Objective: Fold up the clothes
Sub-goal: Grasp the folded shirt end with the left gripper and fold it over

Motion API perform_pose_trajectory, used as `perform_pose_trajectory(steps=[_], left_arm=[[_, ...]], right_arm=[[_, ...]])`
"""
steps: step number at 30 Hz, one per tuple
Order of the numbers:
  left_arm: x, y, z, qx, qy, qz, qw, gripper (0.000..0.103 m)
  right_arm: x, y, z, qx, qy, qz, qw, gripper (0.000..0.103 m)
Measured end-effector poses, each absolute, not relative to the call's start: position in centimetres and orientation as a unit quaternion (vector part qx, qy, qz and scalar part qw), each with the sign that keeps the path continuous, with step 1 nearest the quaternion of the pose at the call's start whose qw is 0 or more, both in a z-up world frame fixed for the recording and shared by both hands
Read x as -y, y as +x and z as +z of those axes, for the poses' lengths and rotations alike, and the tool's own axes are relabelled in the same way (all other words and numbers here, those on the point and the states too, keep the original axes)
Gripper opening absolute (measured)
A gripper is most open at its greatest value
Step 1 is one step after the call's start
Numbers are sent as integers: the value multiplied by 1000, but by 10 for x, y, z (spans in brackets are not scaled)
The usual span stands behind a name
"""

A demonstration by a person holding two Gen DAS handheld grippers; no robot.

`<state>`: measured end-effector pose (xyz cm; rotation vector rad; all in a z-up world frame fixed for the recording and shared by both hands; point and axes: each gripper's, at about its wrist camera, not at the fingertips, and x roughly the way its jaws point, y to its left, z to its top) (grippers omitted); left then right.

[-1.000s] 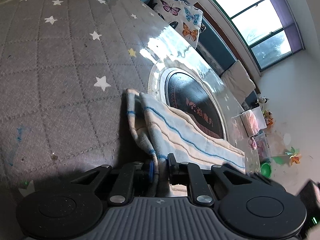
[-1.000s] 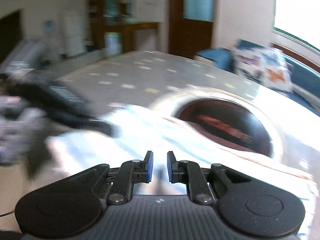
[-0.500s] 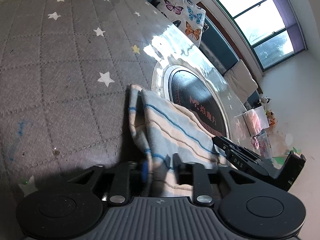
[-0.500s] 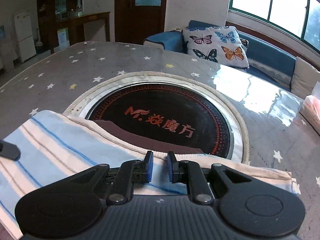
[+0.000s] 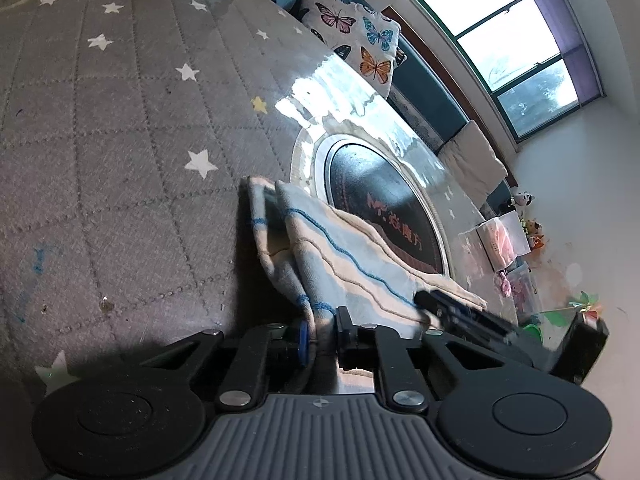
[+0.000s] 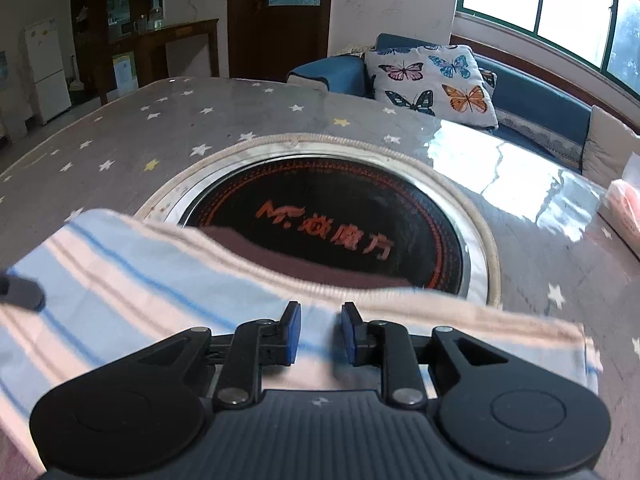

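A folded garment [image 5: 352, 256] in pale blue and cream stripes lies on the grey star-patterned table [image 5: 120, 152], partly over a round black hotplate [image 5: 384, 200]. My left gripper [image 5: 322, 330] holds a bunched fold at the garment's left end, and its jaws are closing with that fold between the pads. My right gripper [image 6: 320, 332] hovers low over the garment [image 6: 140, 280] at its near edge. Its jaws are opening, and the fabric lies under the gap with the pads not pressing on it. A brown inner layer [image 6: 280, 258] shows at the far edge. The right gripper [image 5: 460, 312] also shows in the left wrist view.
A butterfly cushion [image 6: 432, 80] leans on a blue sofa [image 6: 536, 104] beyond the table. Clear plastic boxes [image 5: 496, 240] stand at the table's right end. Toys [image 5: 532, 232] lie on the floor by the wall. A dark cabinet [image 6: 132, 40] and a fridge [image 6: 44, 68] stand at the back left.
The right gripper swung in and settled low over the garment's near edge, and its jaws widened. The left gripper's jaws spread briefly, then narrowed again on the fold.
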<state>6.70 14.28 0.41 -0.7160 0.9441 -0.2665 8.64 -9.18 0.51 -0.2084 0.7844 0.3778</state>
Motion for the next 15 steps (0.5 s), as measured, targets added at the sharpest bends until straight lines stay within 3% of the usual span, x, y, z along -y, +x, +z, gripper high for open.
perform_pose_trajectory(steps=[1, 15], left_arm=[[-142, 67, 5, -442, -337, -126, 822, 13], [-130, 68, 35, -413, -335, -147, 834, 11]], right_arm=[[93, 81, 6, -379, -100, 183, 902, 27], [108, 1, 14, -390, -106, 189, 895, 34]])
